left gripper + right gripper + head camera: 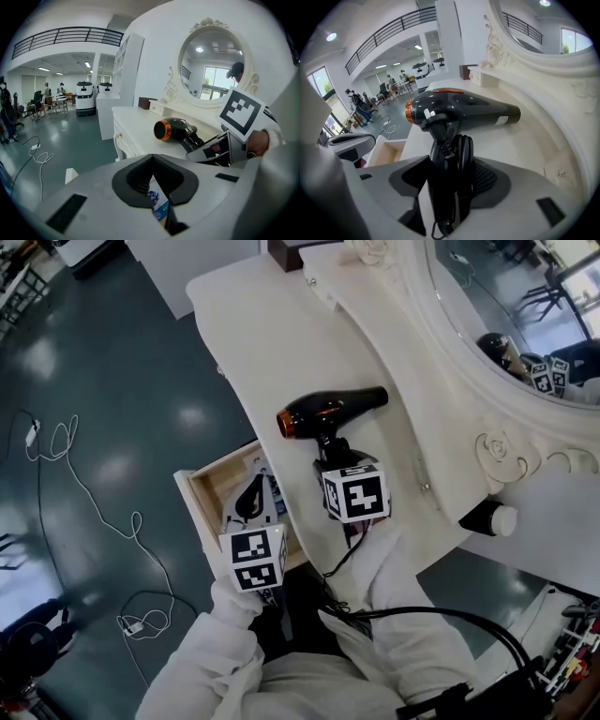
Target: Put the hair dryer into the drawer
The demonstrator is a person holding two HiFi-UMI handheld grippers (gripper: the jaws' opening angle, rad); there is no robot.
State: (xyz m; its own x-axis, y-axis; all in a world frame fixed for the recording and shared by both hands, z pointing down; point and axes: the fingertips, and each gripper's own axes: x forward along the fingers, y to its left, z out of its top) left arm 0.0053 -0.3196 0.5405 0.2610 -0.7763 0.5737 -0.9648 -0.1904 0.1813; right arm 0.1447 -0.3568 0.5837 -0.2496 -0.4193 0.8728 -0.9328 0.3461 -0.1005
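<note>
Dryer [328,411] | your right claw [451,174] spread round handle [442,140]: pinch handle and cord [465,149] tight | your left claw [152,177] pressed together, empty

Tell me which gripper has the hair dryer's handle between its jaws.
The right gripper: its open jaws straddle the hair dryer handle on the dresser. The left gripper is shut, empty, over the open drawer.

Head view steeply down, 2 gripper views close, level, sharing hair dryer [328,411]
</note>
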